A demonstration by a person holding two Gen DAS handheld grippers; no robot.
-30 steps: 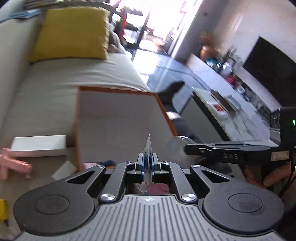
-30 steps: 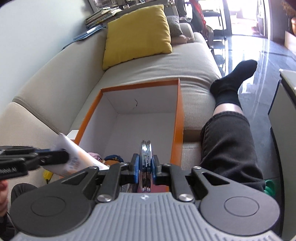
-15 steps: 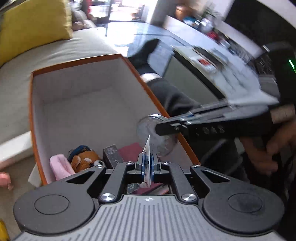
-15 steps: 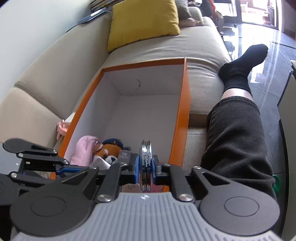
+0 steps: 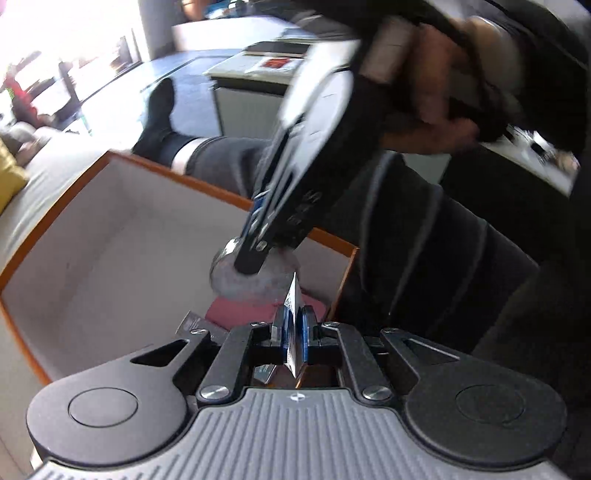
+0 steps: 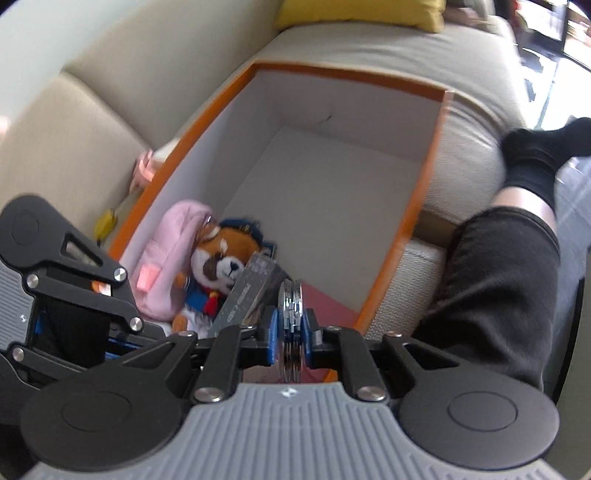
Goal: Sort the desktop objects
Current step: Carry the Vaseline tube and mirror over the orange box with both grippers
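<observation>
An orange box with a white inside sits on the beige sofa. In it lie a pink pouch, a plush fox toy, a dark carton and a red flat item. My right gripper is shut on a round silver disc, held edge-on over the box's near end. My left gripper is shut on a thin white card, over the same box. The right gripper with its disc shows just ahead of it. The left gripper also shows in the right wrist view.
A person's leg in dark trousers and black sock lies right of the box. A yellow cushion is at the sofa's back. Pink and yellow objects lie left of the box. A low table stands beyond.
Both grippers have moved forward and tilted down over the box's near end, each still holding its item. The left gripper swung right toward the right gripper.
</observation>
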